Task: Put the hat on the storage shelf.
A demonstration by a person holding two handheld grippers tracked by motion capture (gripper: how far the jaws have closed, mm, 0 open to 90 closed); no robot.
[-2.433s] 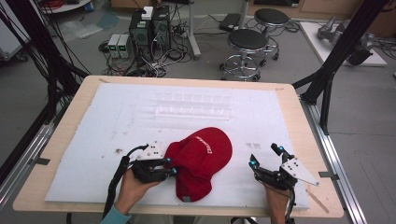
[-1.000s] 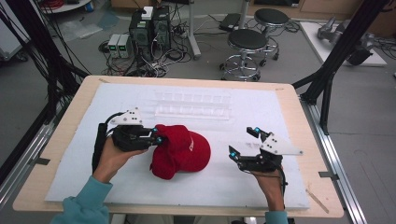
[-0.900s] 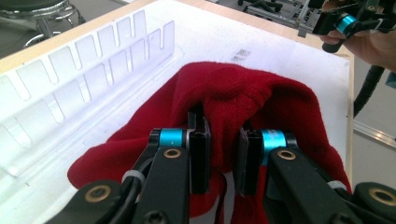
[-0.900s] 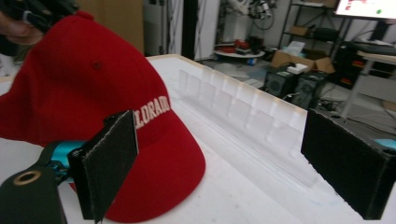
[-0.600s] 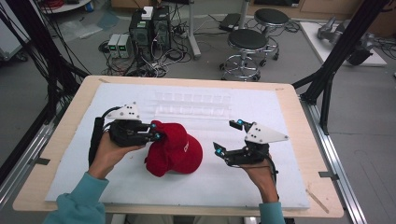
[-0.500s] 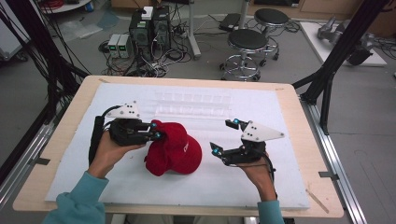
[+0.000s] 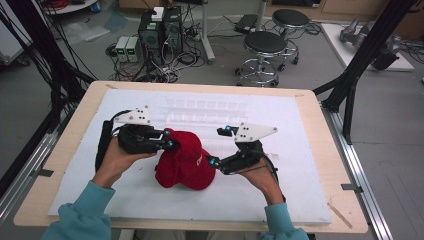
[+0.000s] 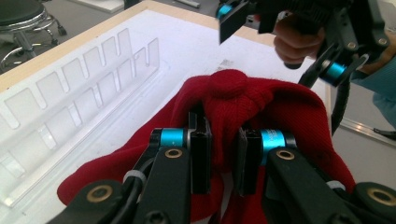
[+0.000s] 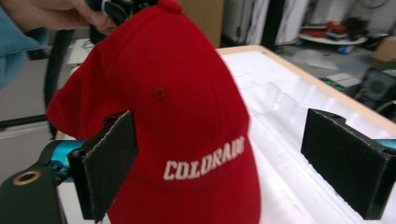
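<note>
High view: one red cap (image 7: 182,161) sits mid-table on the white foam sheet (image 7: 310,165), between the two grippers. Left gripper (image 7: 167,140) is at the cap's left upper side, touching the fabric. Right gripper (image 7: 218,148) is just beside the cap's right side, jaws spread. One clear slotted rack (image 7: 207,107) lies farther back, apart from the cap. Two stools (image 7: 267,47) on the floor behind the table

Left gripper view: left gripper (image 8: 223,156) jaws nearly closed, pinching a bunched fold of the red cap (image 8: 280,100) near the crown button. Fabric crumples between the pads, so it looks soft and light, no risk of breakage, likely to sag and fold when lifted from one pinch. Clear slotted rack (image 8: 70,98) to the side

Right gripper view: right gripper (image 9: 233,163) wide open, holding nothing, jaws either side of the red cap (image 9: 163,93) front panel with white COLORADO lettering. Brim not clearly seen; the stiffer front panel or the rim edge looks like the better hold, cloth isn't slippery

Count: 1 cap, 1 rack, 2 grippers
</note>
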